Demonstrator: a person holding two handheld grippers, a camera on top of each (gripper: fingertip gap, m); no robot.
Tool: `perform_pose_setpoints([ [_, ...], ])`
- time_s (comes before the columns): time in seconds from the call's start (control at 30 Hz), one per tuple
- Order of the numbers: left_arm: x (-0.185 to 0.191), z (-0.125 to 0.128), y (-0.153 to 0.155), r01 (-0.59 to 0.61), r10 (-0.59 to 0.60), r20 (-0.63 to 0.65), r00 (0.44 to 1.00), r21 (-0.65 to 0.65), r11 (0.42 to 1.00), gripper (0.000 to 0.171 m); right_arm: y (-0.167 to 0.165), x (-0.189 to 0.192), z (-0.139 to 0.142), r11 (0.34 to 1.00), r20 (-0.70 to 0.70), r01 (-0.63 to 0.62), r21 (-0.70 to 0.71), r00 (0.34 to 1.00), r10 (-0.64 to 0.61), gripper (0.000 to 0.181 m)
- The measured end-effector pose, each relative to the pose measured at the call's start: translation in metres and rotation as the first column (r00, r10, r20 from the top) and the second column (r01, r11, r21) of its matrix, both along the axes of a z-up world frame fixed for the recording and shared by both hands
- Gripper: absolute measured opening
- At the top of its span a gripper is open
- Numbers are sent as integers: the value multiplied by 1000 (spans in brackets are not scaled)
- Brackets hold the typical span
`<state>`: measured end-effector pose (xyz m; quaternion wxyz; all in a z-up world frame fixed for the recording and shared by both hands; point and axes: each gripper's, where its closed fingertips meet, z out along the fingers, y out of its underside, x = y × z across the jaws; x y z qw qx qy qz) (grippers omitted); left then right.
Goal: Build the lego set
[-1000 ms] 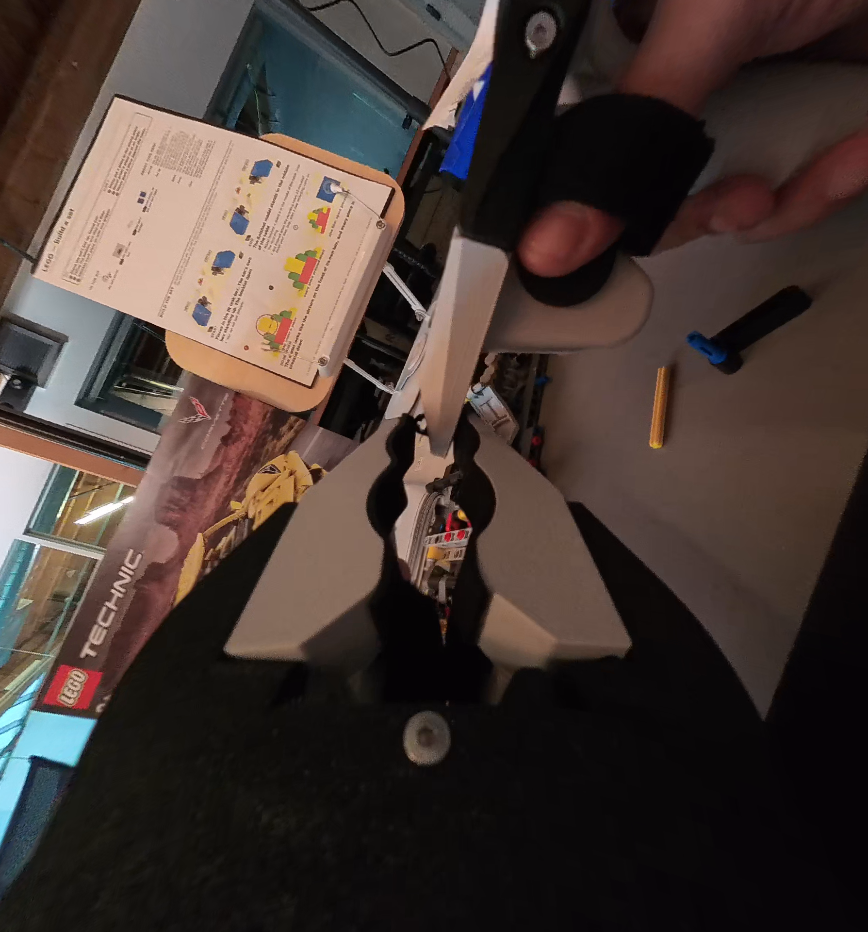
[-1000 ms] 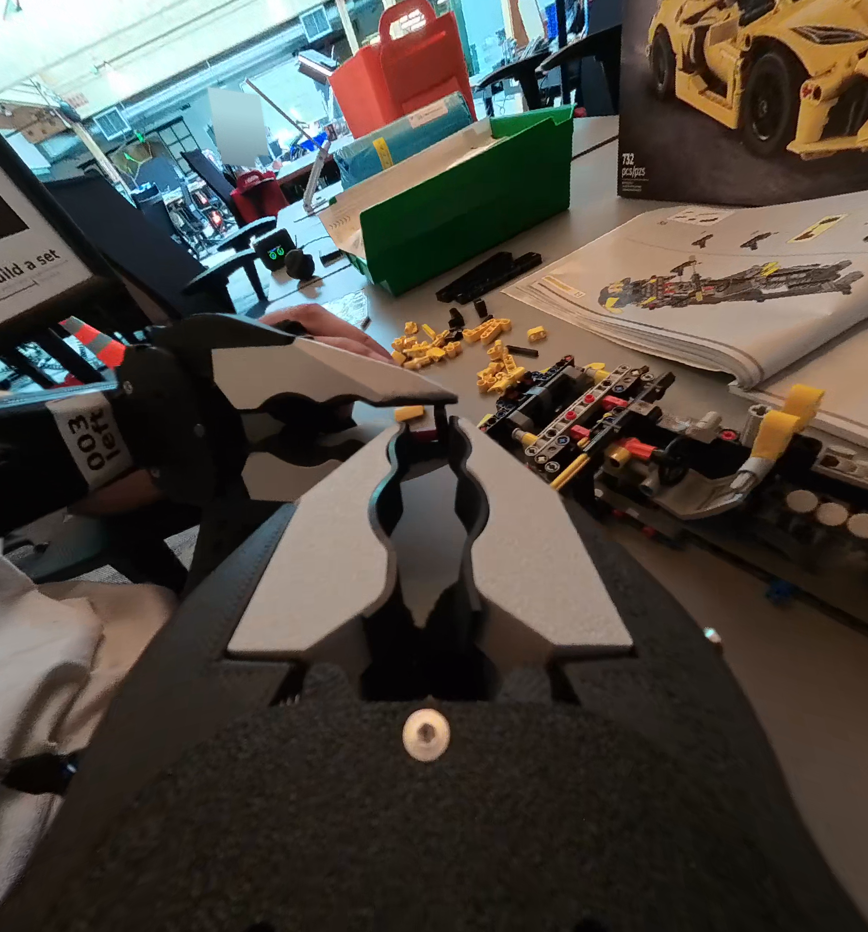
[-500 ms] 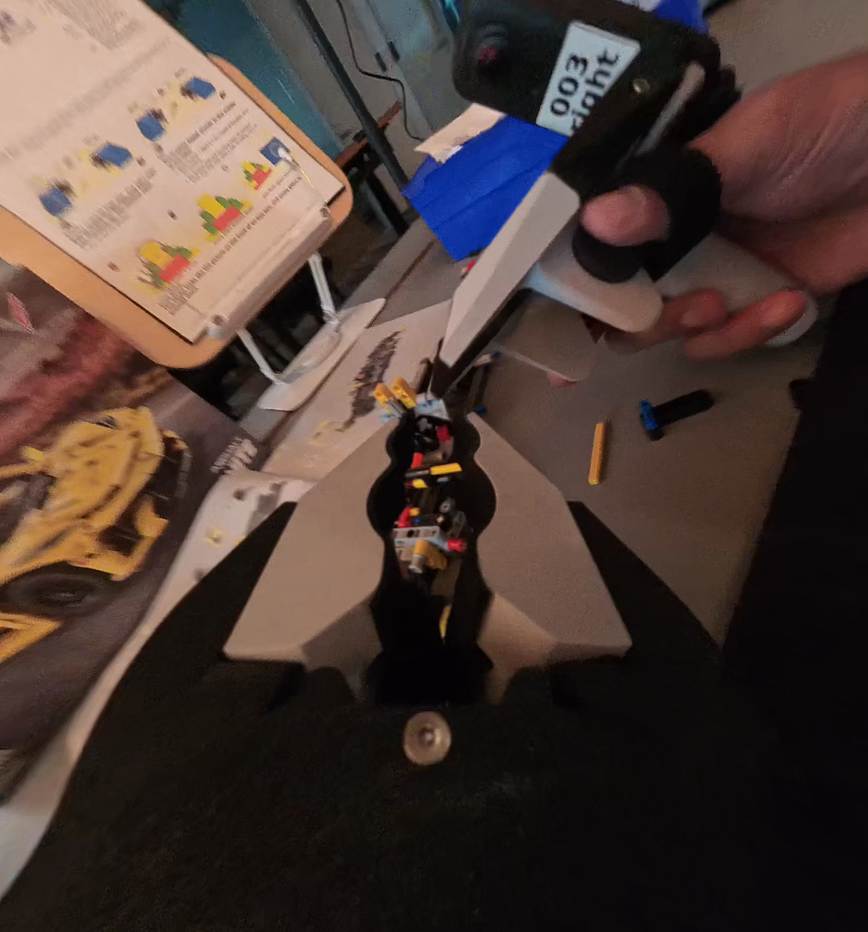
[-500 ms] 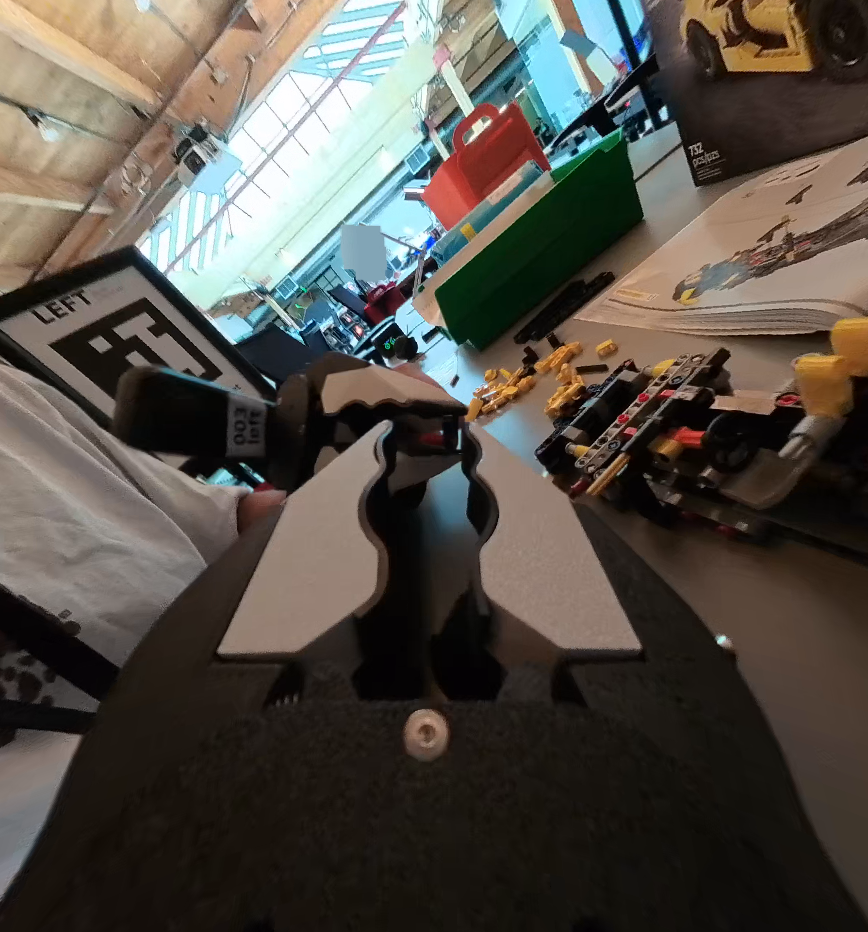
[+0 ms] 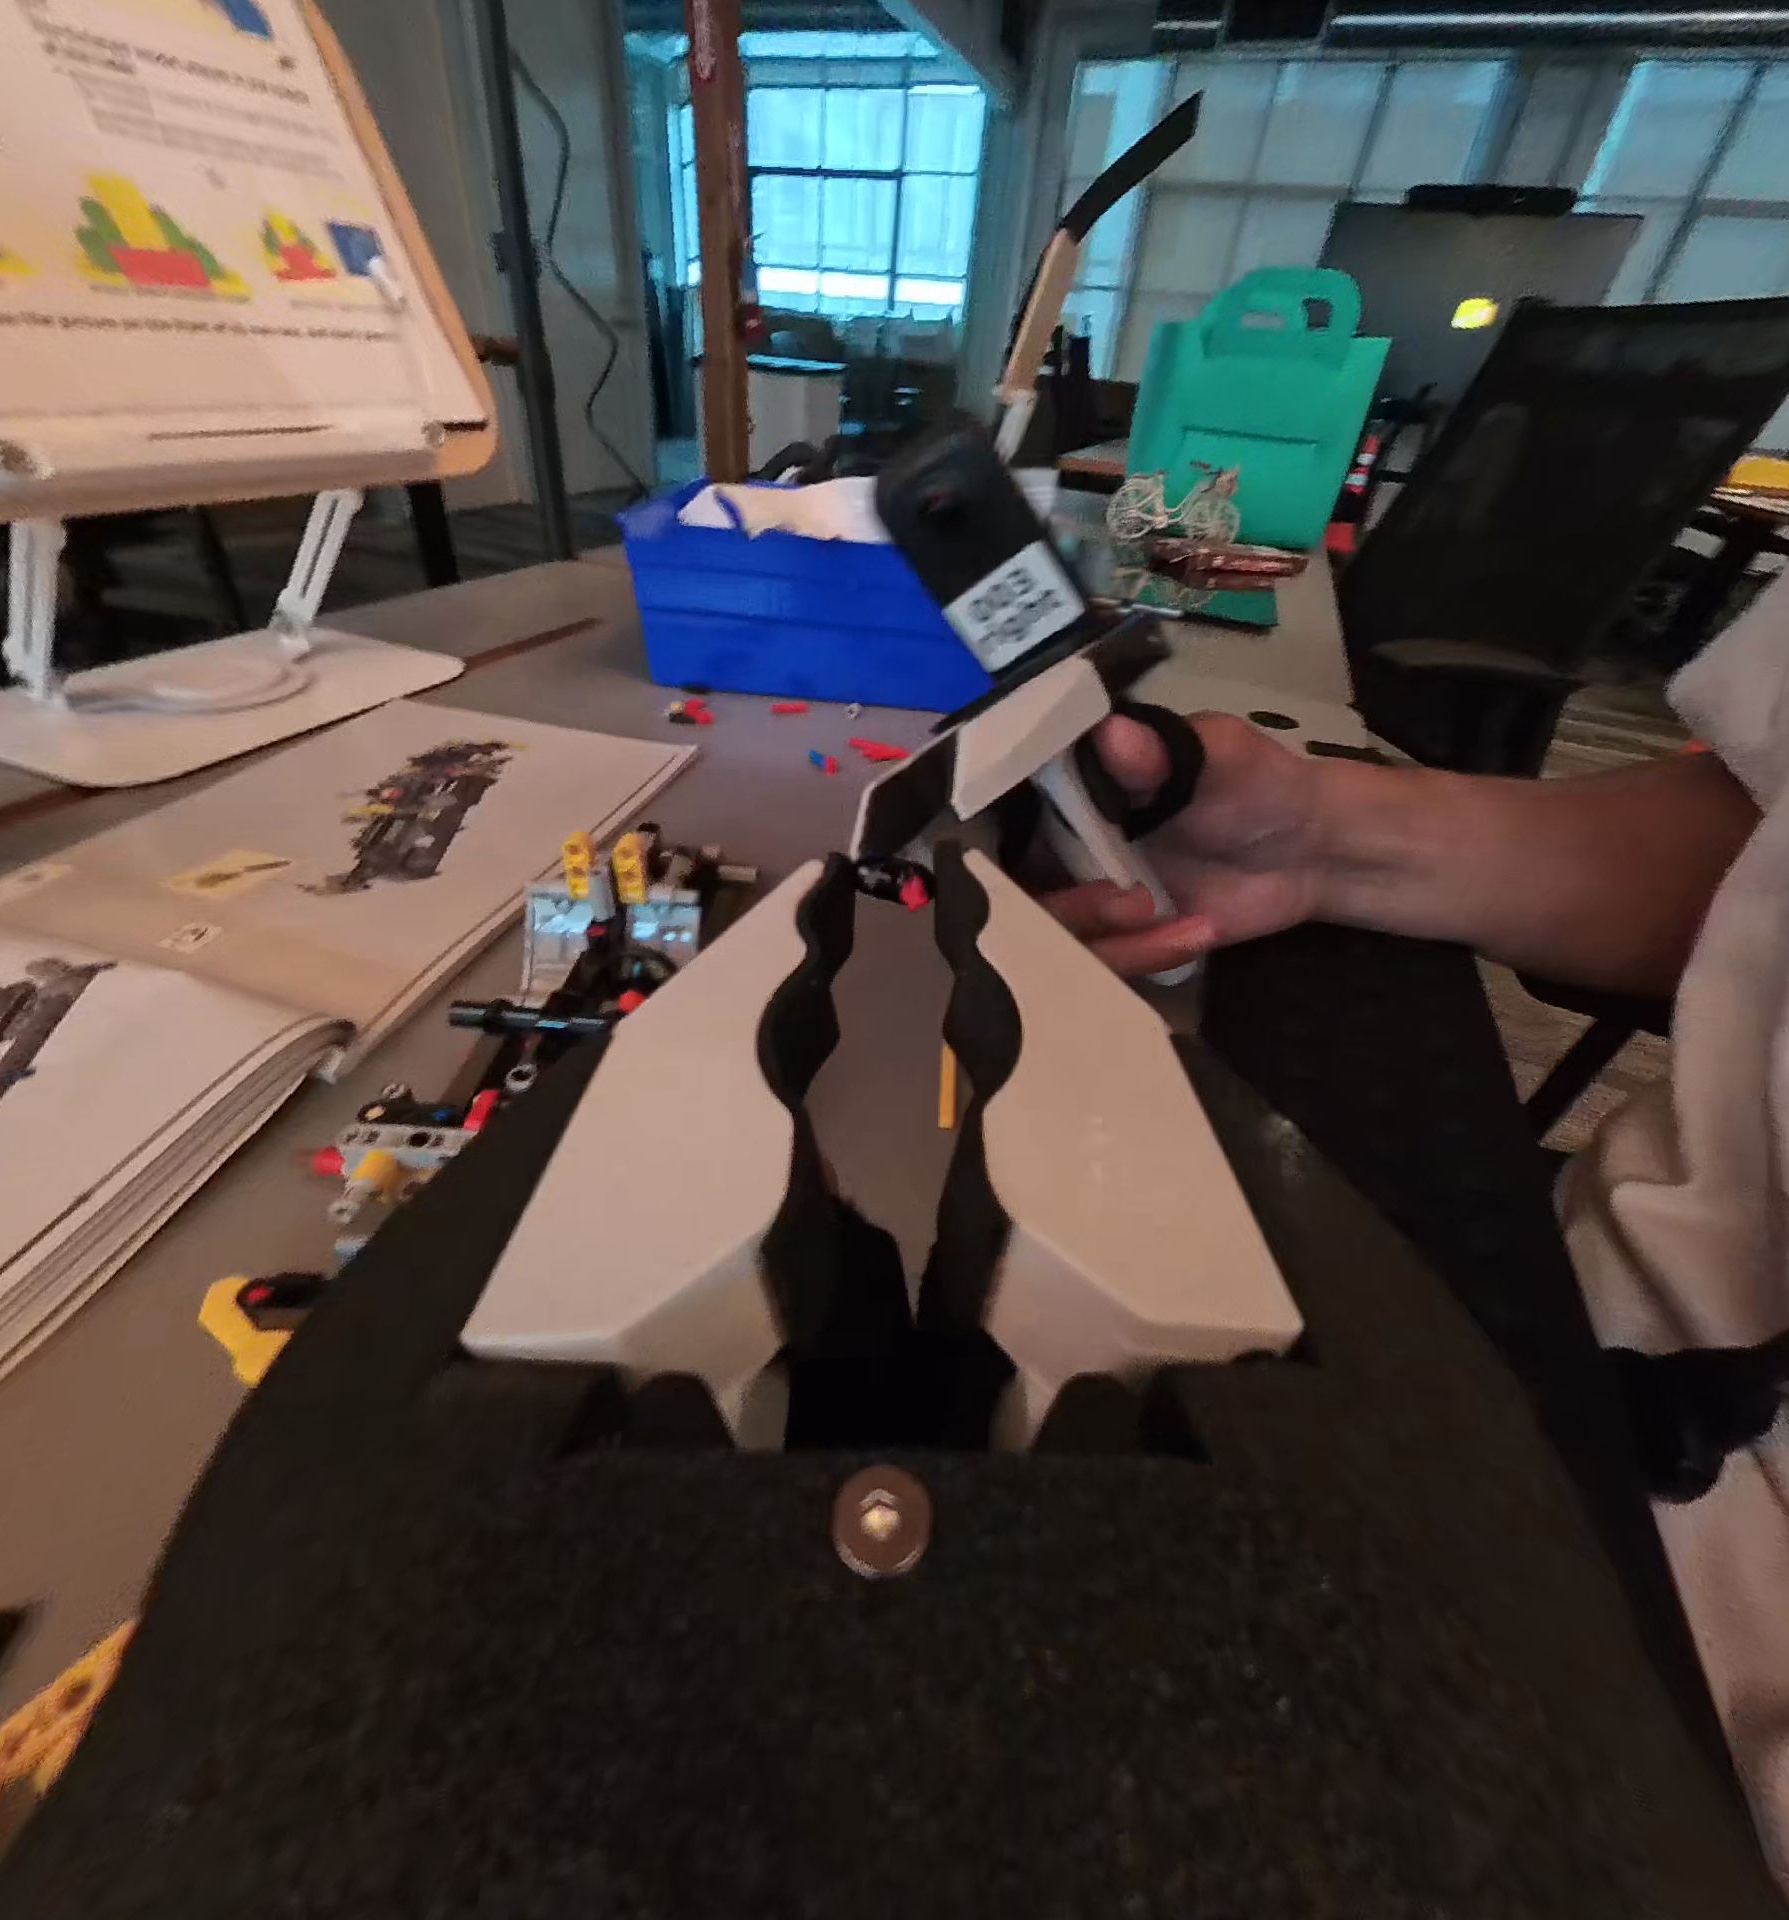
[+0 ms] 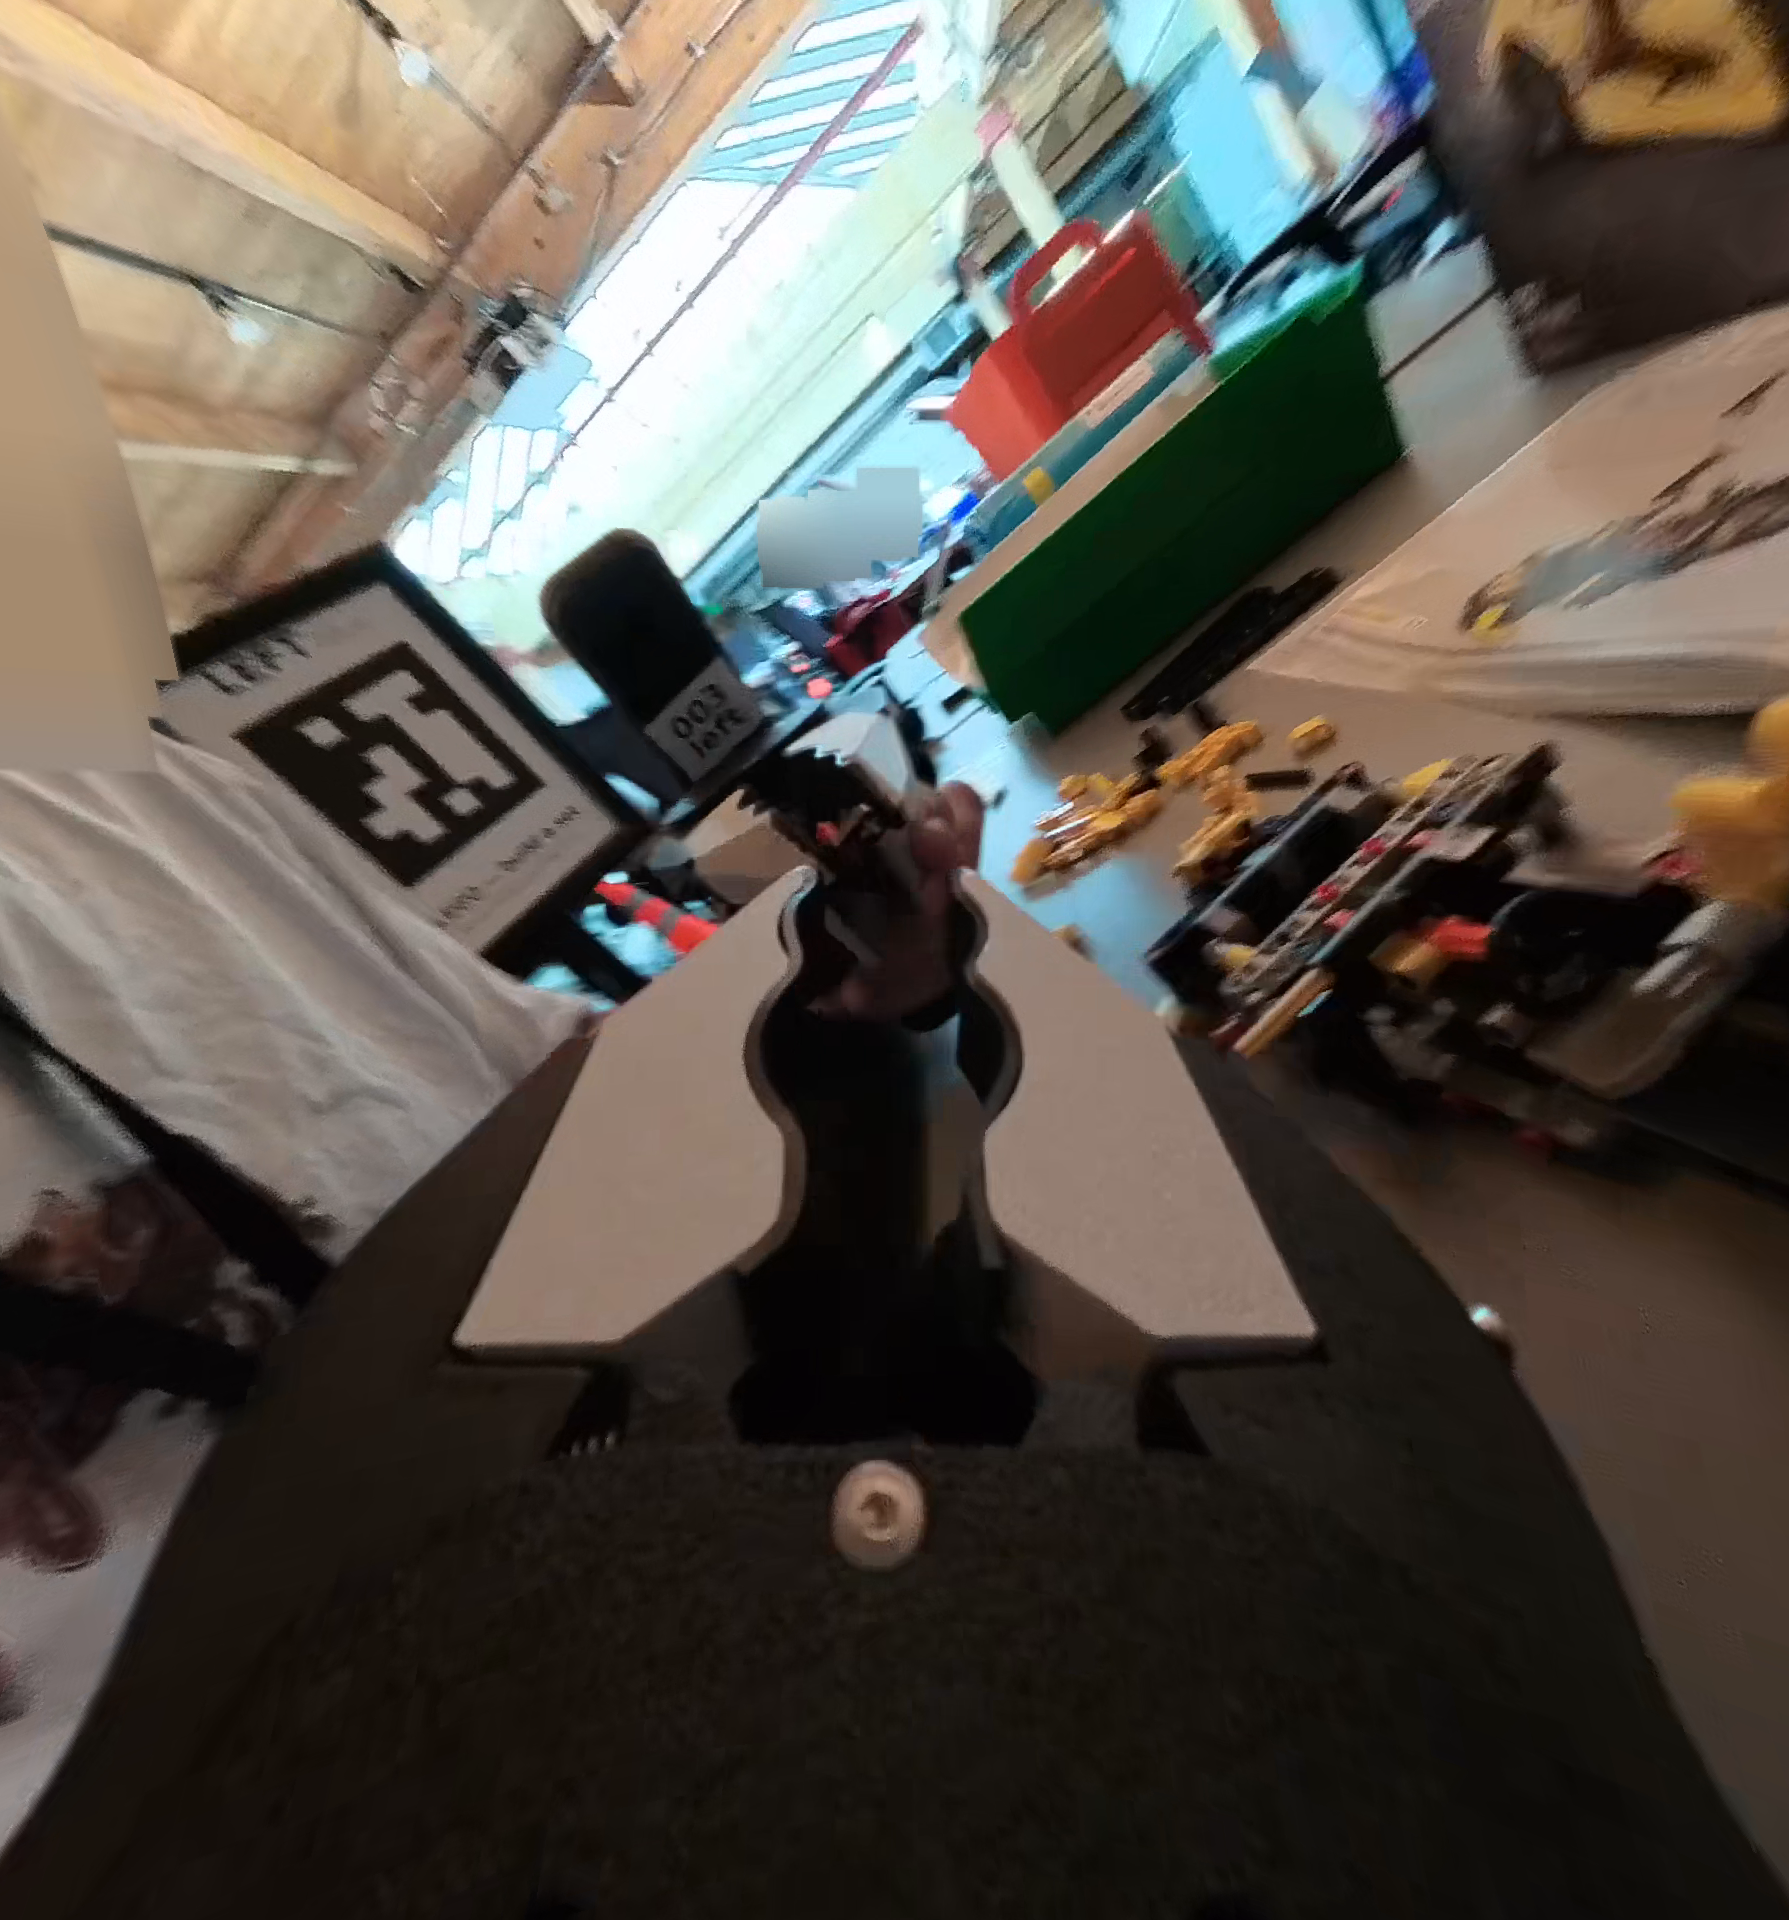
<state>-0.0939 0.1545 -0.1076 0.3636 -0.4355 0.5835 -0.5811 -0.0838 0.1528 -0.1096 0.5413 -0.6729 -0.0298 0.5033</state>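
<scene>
Grey tabletop (image 5: 765, 769), workshop windows behind, and both grippers meet in the air above it! Left gripper (image 5: 885, 883) pinches a small black-and-red piece (image 5: 892, 881) at its very tips, presented outward, apparently so the other tool can work on it. Right gripper (image 5: 874, 831) noses in against that piece; its tongs look slightly apart in its own view, though blur leaves the grip uncertain. Down below, the half-built car chassis (image 5: 599, 956) waits beside the open instruction book (image 5: 329, 862), handy for the next attachment.
</scene>
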Motion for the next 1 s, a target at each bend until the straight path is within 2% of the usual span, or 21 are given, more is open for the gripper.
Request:
perform_pose_setpoints([
  [0.1, -5, 8, -12, 41, -46, 72, 996, 59, 997, 13, -9, -12, 3, 986, -149, -157, -51, 978, 148, 21],
  [0.2, -11, 11, -25, 103, -110, 97, 989, 75, 992, 12, -19, -24, 12, 951, -306, -305, -51, 911, 276, 29],
  [0.3, -16, 11, -36, 182, -186, 84, 979, 49, 982, 12, -27, -32, 16, 930, -328, -368, -29, 882, 338, 24],
  [0.6, -22, 6, -52, 262, -265, 52, 963, 46, 964, 13, -32, -41, 9, 913, -322, -403, -64, 874, 363, 22],
  [1.0, -22, 7, -51, 252, -256, 66, 964, 60, 966, 12, -38, -45, 12, 898, -328, -438, -47, 856, 400, 10],
])
